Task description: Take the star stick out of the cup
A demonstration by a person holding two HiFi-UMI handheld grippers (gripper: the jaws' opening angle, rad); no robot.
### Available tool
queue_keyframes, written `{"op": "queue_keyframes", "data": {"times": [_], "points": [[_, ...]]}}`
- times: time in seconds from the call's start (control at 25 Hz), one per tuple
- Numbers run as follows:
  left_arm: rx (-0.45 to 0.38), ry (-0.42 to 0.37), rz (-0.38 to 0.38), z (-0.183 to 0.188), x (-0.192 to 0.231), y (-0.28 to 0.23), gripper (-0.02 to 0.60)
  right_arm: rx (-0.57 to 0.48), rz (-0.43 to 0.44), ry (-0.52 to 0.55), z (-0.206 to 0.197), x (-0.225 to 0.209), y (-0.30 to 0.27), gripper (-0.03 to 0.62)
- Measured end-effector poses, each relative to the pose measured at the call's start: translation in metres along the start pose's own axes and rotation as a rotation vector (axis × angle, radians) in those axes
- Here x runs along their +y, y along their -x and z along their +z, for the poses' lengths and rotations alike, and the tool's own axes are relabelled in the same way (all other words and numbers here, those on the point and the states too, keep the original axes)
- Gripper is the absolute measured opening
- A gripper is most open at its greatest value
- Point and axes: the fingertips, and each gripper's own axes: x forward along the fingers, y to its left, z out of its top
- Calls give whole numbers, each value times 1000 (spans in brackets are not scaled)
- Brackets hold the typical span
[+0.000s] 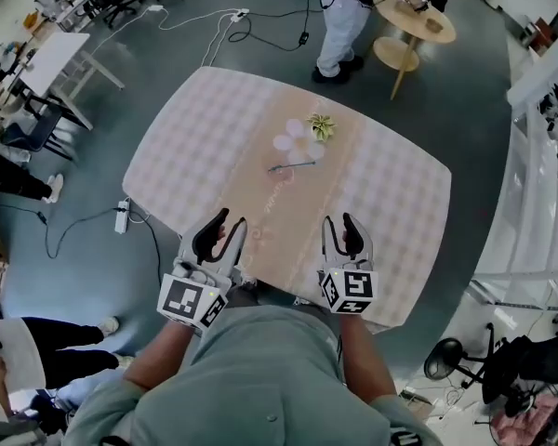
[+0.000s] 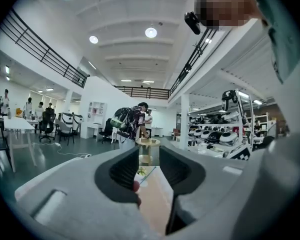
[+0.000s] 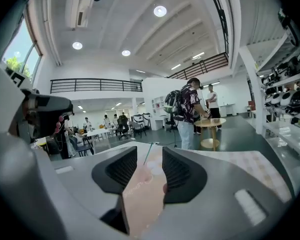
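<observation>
The star stick [image 1: 293,165] seems already out, lying flat just this side of the pale cups [image 1: 298,136]; left gripper [image 1: 231,221] and right gripper [image 1: 338,221] hang well short of the cups, jaws apart, empty; next, I'd judge, only resting.

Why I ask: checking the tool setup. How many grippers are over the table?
2. The left gripper is over the table's near edge; the right gripper is beside it. Both are open, holding nothing.

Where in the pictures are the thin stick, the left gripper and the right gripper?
thin stick [image 1: 293,165], head view, middle of its shaft.
left gripper [image 1: 230,220], head view, midway between its fingertips.
right gripper [image 1: 338,219], head view, midway between its fingertips.
</observation>
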Motion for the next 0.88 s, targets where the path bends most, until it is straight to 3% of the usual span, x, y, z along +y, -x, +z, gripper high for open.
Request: {"op": "queue_keyframes", "data": {"times": [0.16, 0.36, 0.68, 0.88], "points": [[-21, -11, -53, 6, 40, -11, 132, 24, -62, -151, -21, 3, -55, 141], [-21, 10, -88, 2, 86, -10, 132, 55, -166, -260, -36, -4, -118, 147], [-22, 25, -143, -6, 114, -14, 132, 85, -255, -322, -53, -10, -164, 166], [-23, 17, -139, -9, 123, -9, 132, 80, -279, -317, -58, -16, -179, 146]]}}
